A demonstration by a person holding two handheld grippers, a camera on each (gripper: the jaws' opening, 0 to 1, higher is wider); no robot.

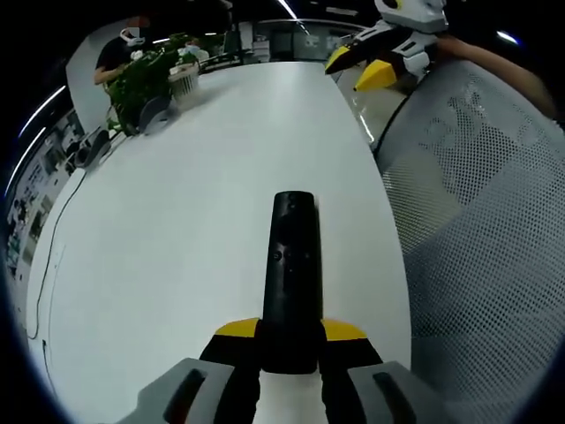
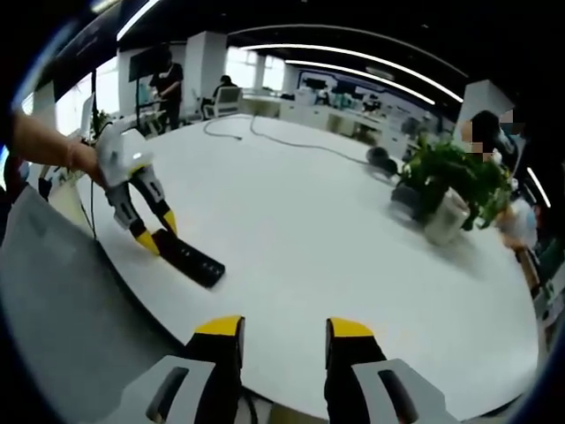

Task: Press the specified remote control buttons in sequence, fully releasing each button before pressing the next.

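Observation:
A long black remote (image 1: 292,265) lies flat on the white table (image 1: 177,230), pointing away from me. My left gripper (image 1: 291,343) is shut on its near end, yellow tips on either side. In the right gripper view the same remote (image 2: 194,260) lies near the table's left edge, with the left gripper (image 2: 159,233) clamped on one end and a hand behind it. My right gripper (image 2: 284,340) hangs open over the table's near edge, holding nothing and well apart from the remote. In the left gripper view the right gripper (image 1: 357,69) shows far off, beyond the table's edge.
A grey mesh chair back (image 1: 477,230) stands close along the table's right edge. A potted plant (image 1: 150,75) sits at the far end of the table, also seen as the plant (image 2: 450,190). A cable (image 2: 265,132) trails across the far tabletop. People stand in the background.

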